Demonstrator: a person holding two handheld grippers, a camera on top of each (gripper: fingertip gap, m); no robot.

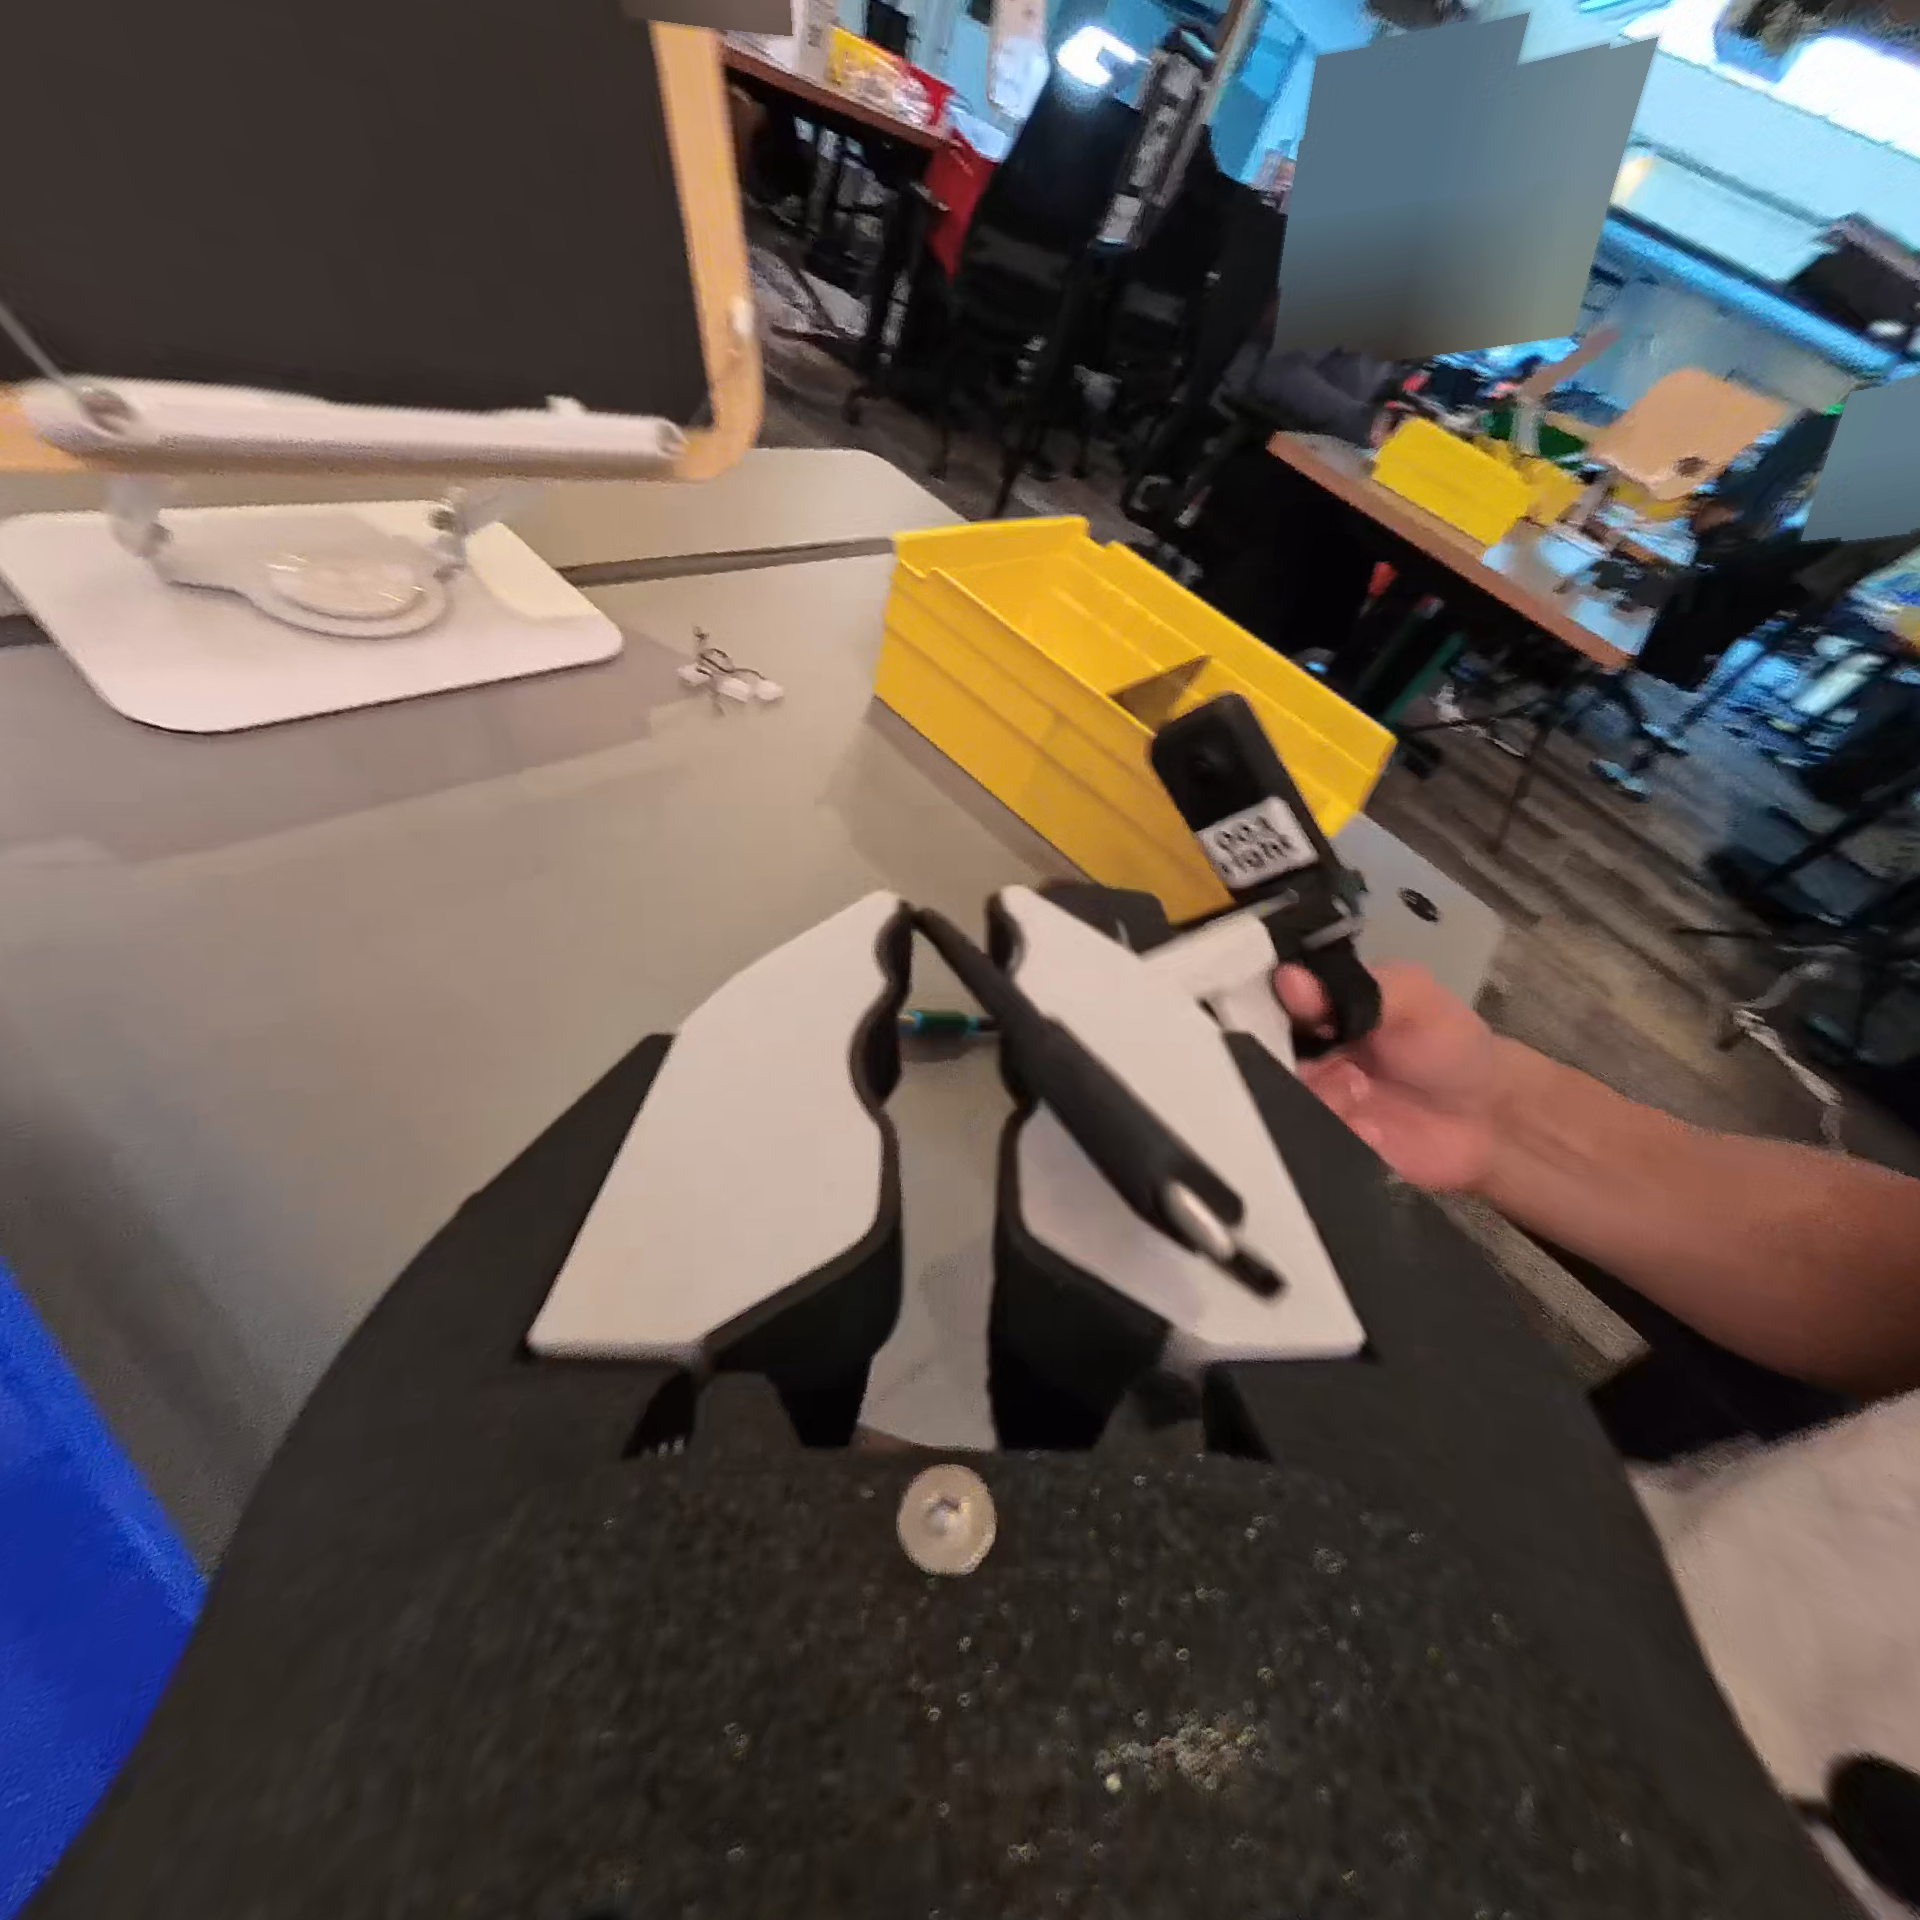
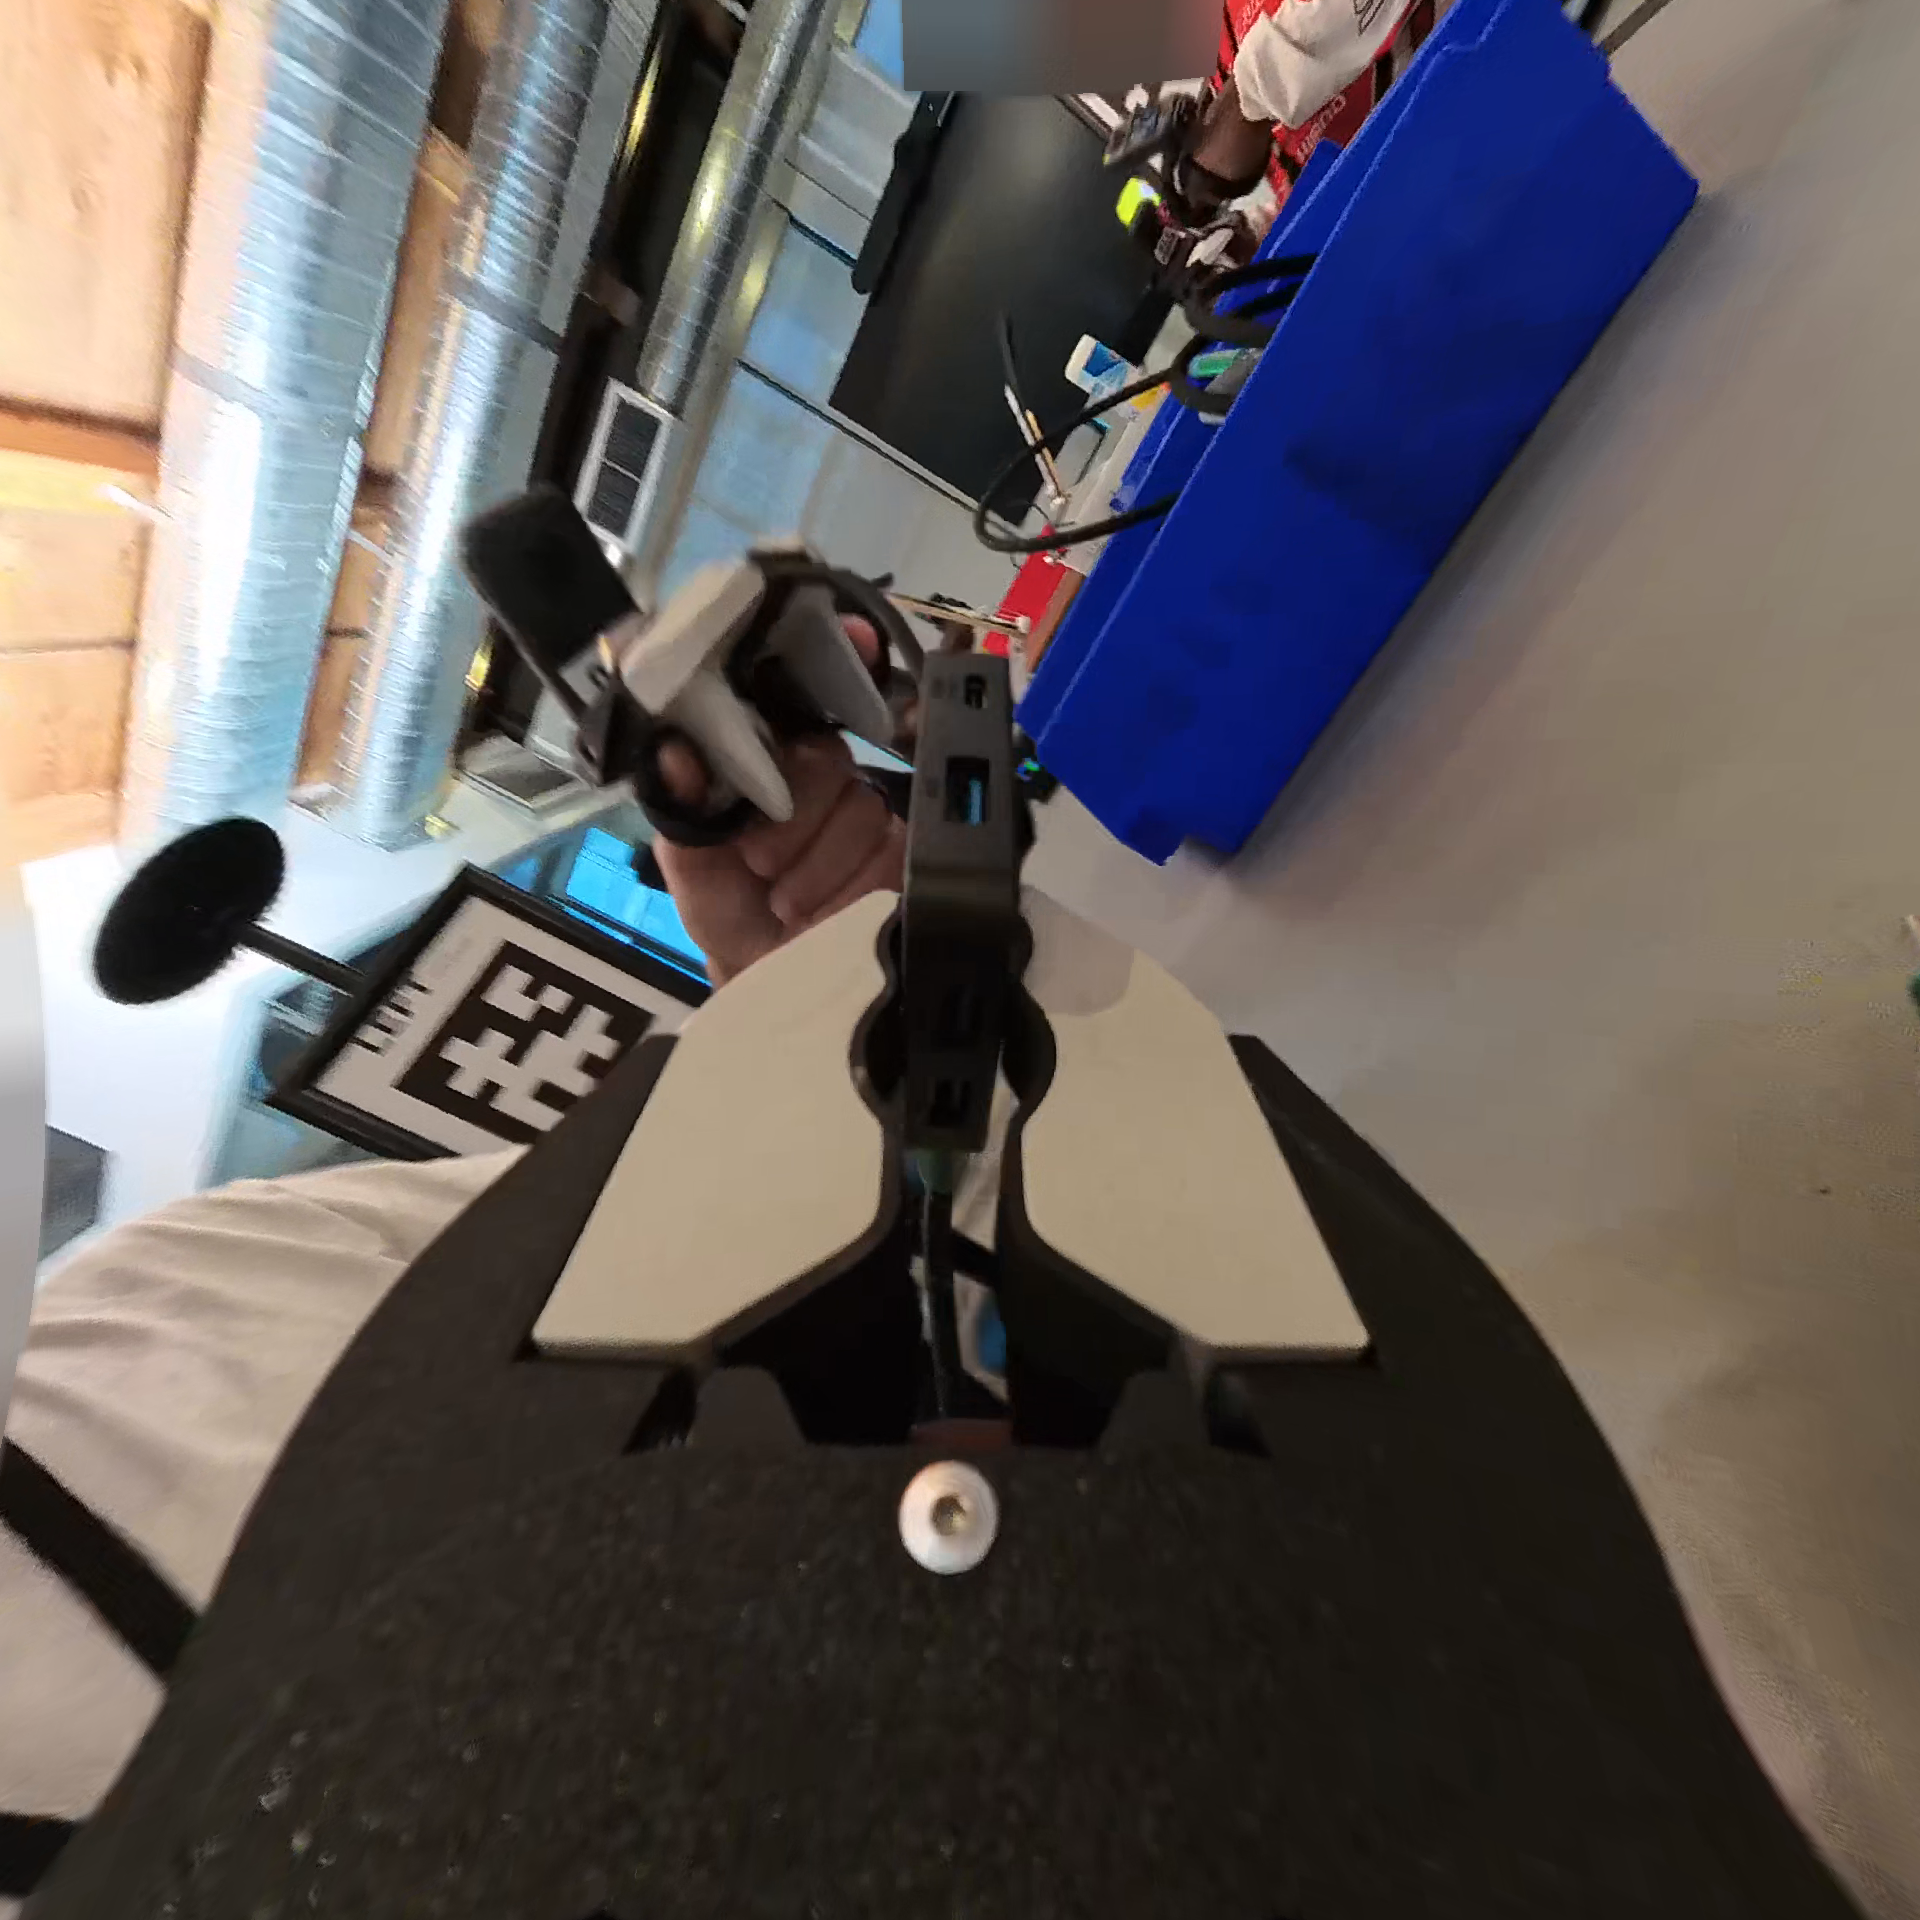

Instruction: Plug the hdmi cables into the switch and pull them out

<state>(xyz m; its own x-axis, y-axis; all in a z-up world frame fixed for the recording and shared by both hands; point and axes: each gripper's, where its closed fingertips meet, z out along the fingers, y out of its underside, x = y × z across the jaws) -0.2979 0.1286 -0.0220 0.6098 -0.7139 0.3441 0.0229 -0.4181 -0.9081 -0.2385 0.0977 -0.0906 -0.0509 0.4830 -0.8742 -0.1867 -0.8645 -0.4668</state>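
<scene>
Though edge-on, switch [image 2: 958, 831] inside right gripper [image 2: 954, 940]

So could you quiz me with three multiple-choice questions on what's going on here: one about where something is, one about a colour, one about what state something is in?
1. Where is the black switch?
A. Lying in the yellow bin
B. Clamped between the fingers of the right hand-held gripper
C. Standing on the white stand

2. What colour are the stacked bins on the table in the left wrist view?
A. Yellow
B. Green
C. Red

3. What state is the HDMI cable at the left hand-held gripper in?
A. Plugged into the switch
B. Coiled on the floor
C. Unplugged, its metal plug end bare

Answers: 1 B, the switch sits upright between the two white fingers in the right wrist view. 2 A, the bins are plainly yellow. 3 C, the bare plug lies across the right finger, apart from any port.
</scene>
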